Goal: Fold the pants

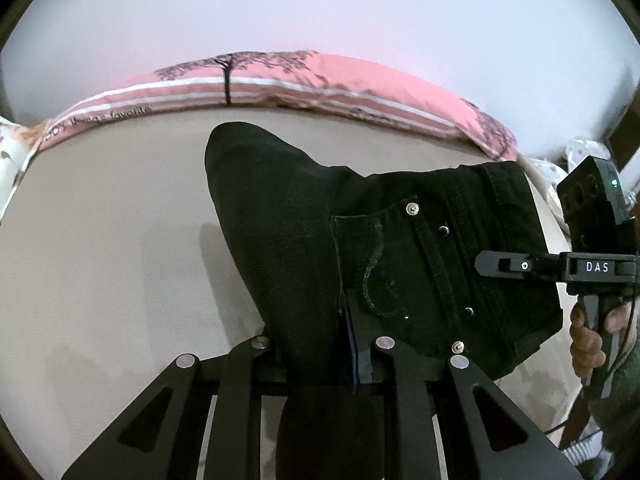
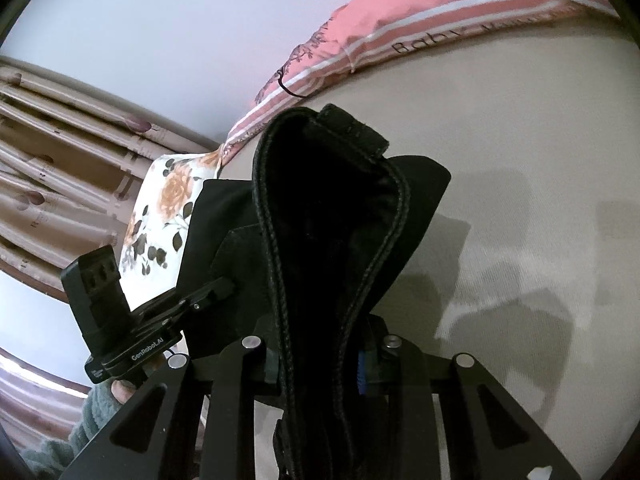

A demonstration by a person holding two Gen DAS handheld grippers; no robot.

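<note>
Pants, black, hang mid-frame over the beige bed; my left gripper and right gripper both pinch them.

You are in a home bedroom. A beige mattress fills the foreground, a pink pillow printed with trees lies against a pale wall, and pleated curtains hang beside a floral pillow.

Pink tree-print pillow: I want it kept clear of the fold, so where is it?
The pink tree-print pillow lies along the beige bed's far edge against the white wall, beyond the black denim pants in both wrist views.
</note>
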